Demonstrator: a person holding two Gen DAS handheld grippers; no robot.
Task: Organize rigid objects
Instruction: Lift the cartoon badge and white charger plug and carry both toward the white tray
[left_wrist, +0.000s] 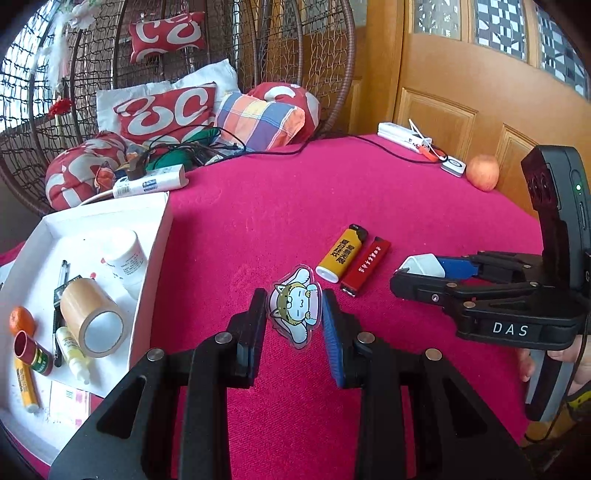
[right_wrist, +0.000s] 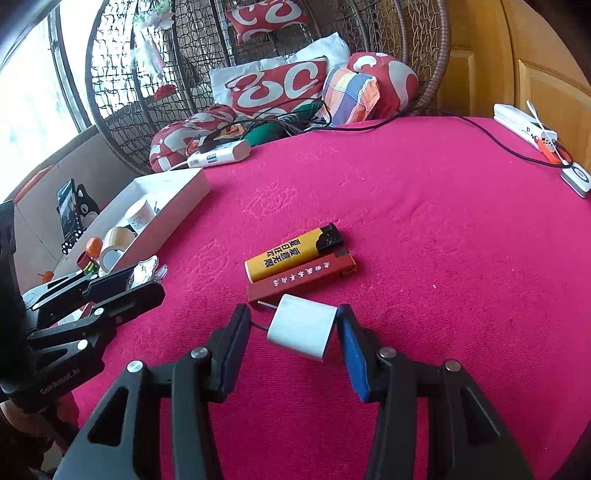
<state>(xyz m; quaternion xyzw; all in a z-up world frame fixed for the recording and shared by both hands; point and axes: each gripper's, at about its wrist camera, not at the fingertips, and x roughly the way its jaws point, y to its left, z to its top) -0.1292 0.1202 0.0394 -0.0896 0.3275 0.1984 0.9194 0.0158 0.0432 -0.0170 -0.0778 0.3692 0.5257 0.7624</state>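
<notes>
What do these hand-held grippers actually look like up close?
Both are black scissor-like linkages with silver rivets and blue finger pads. The right hand-held gripper reads "DAS" in white, with a green light on its body. The left hand-held gripper reads "GenRobot.AI".

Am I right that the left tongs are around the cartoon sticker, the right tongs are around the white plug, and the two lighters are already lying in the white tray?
Not quite: the yellow lighter and red lighter lie on the pink cloth, outside the white tray, as the right wrist view shows. The left tongs do bracket the cartoon sticker, and the right tongs the white plug.
</notes>
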